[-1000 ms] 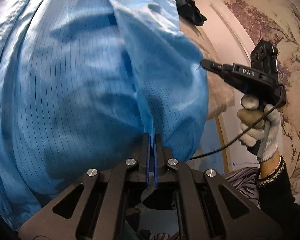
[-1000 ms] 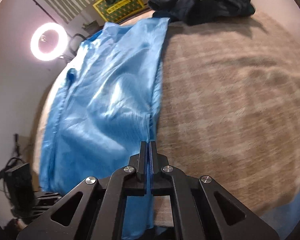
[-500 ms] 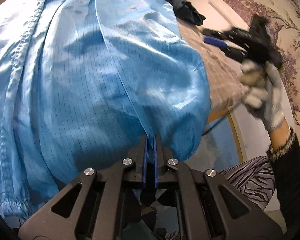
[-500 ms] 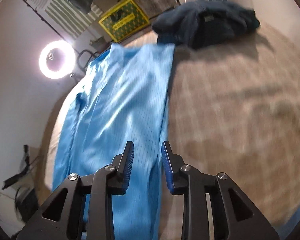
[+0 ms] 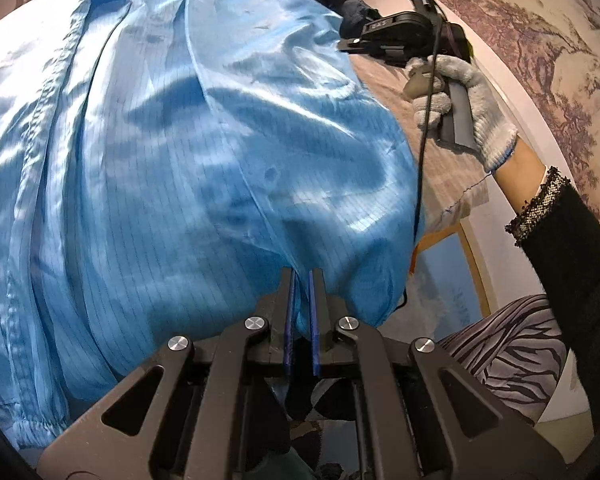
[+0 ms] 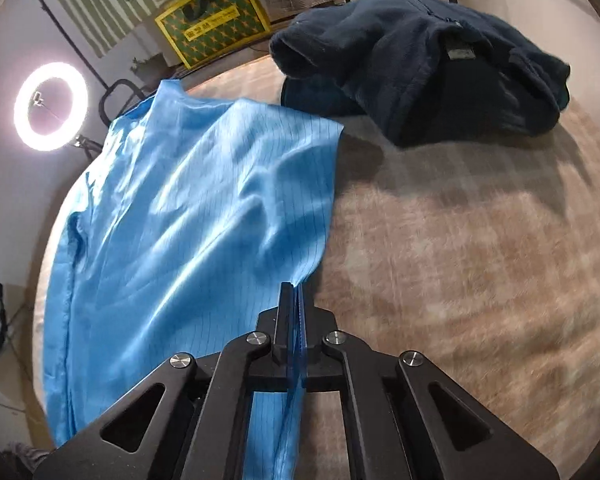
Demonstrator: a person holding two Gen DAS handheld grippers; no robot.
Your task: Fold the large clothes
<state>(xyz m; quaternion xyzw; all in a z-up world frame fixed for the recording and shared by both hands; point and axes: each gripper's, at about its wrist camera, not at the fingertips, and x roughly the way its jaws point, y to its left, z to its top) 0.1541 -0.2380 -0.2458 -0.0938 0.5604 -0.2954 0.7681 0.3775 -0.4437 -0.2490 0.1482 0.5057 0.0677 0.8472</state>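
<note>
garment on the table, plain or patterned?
Shiny light-blue garment with a fine dark pinstripe grid; clearest in the left wrist view.

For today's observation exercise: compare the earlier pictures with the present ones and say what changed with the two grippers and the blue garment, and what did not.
The right gripper let go of the shiny blue pinstriped garment, shifted along its edge toward the dark navy fleece, and its jaws have just closed on that edge again. The left gripper stayed clamped on the garment's near edge; the fleece kept its place on the beige cloth-covered table.
</note>
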